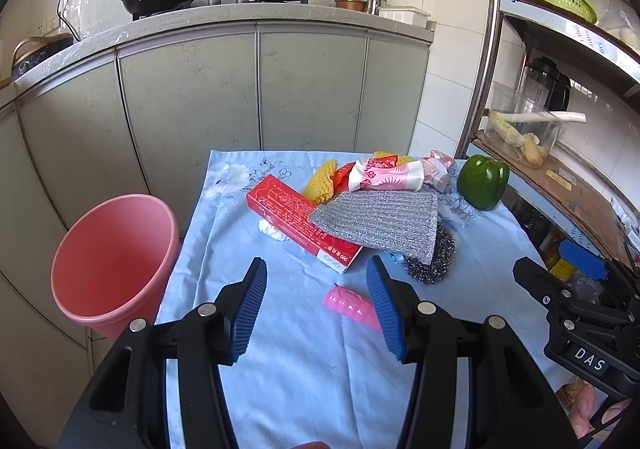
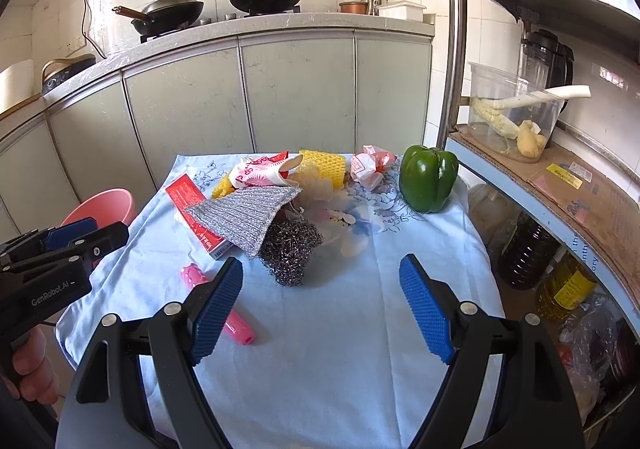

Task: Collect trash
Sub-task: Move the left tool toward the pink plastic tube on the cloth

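A pile of trash lies on the blue floral cloth (image 1: 304, 361): a red box (image 1: 296, 221), a silver scouring cloth (image 1: 384, 219), a steel wool ball (image 1: 434, 263), yellow foam netting (image 1: 320, 181), a pink-and-white wrapper (image 1: 386, 175) and a crumpled wrapper (image 1: 438, 167). A pink tube (image 1: 352, 307) lies nearest. A pink bucket (image 1: 114, 261) stands left of the table. My left gripper (image 1: 318, 309) is open and empty, just before the pink tube. My right gripper (image 2: 320, 305) is open and empty, before the steel wool (image 2: 290, 249); the pink tube (image 2: 218, 303) lies by its left finger.
A green bell pepper (image 2: 428, 177) stands at the table's far right. A metal shelf rack (image 2: 560, 177) with a plastic container, bottles and bags is close on the right. Grey kitchen cabinets (image 1: 256, 89) with woks on the counter stand behind the table.
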`<state>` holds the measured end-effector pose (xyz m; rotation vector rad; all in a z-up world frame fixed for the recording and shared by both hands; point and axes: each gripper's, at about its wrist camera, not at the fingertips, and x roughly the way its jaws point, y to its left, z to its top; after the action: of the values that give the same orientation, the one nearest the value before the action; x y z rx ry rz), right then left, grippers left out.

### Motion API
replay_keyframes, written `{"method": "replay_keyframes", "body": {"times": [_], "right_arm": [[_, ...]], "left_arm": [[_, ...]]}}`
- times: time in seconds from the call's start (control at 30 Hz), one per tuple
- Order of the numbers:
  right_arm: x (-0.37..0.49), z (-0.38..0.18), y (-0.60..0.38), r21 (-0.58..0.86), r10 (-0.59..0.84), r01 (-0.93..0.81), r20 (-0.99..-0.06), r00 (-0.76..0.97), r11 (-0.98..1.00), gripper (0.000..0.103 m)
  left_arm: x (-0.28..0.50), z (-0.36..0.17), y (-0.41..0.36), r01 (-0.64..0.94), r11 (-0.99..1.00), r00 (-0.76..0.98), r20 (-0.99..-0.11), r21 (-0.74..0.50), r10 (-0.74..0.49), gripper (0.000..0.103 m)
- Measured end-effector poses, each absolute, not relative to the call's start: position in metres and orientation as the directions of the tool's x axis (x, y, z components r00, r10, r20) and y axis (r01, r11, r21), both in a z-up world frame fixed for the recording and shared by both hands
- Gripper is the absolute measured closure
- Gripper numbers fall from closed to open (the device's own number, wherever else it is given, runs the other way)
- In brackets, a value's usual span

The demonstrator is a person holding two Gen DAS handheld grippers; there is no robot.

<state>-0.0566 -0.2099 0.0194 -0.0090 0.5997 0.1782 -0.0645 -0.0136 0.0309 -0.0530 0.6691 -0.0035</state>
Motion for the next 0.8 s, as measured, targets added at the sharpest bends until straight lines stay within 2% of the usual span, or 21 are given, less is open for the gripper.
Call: {"method": "replay_keyframes", "body": {"times": [0.8], "right_arm": [[-0.068,0.026,-0.205,0.030,0.164,-0.177,-0.548,0.820,0.984,0.022]], "left_arm": [[-0.076,0.037,-0.014,-0.008,0.999,0.798,-0.601,-0.052,-0.025,0.052]]}}
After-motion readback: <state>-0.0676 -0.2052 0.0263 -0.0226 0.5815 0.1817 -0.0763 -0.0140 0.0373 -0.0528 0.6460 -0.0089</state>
